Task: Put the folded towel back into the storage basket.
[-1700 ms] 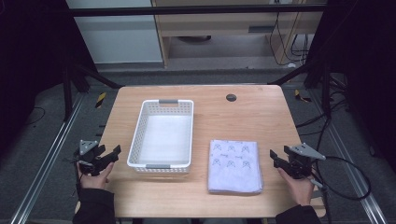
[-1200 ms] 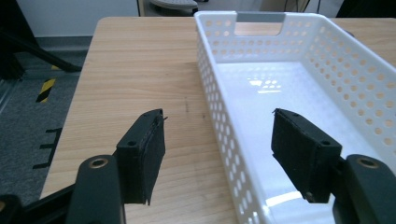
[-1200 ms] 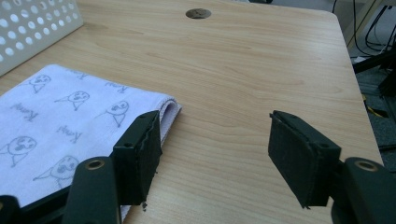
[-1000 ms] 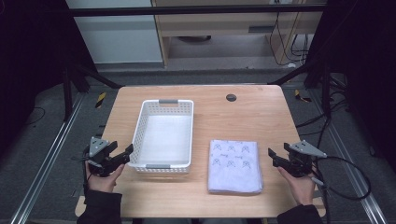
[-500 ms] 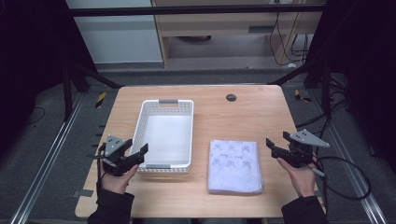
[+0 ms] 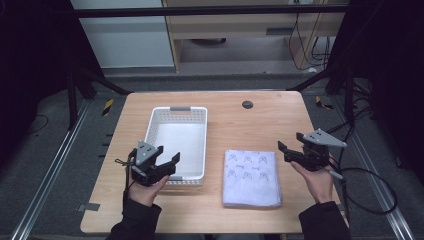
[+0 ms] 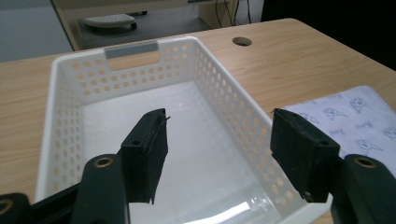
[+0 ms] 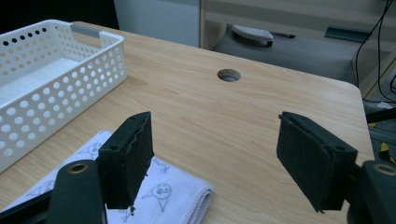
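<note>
Since a moment ago, the left gripper has come in from the bench's edge to the near end of the white basket, fingers apart over its rim. Light wood bench with a round cable hole; dark room, grey floor around. Right gripper, fingers apart and empty, hovers just right of the folded cloth: pale, printed with small figures, lying between both grippers.

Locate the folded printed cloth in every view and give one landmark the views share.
High view: the folded cloth lies flat right of the white basket, between the grippers.
Left gripper view: at the right edge, beyond the basket's right wall.
Right gripper view: bottom left, behind the left jaw.
Shared landmark: the round hole in the tabletop.
</note>
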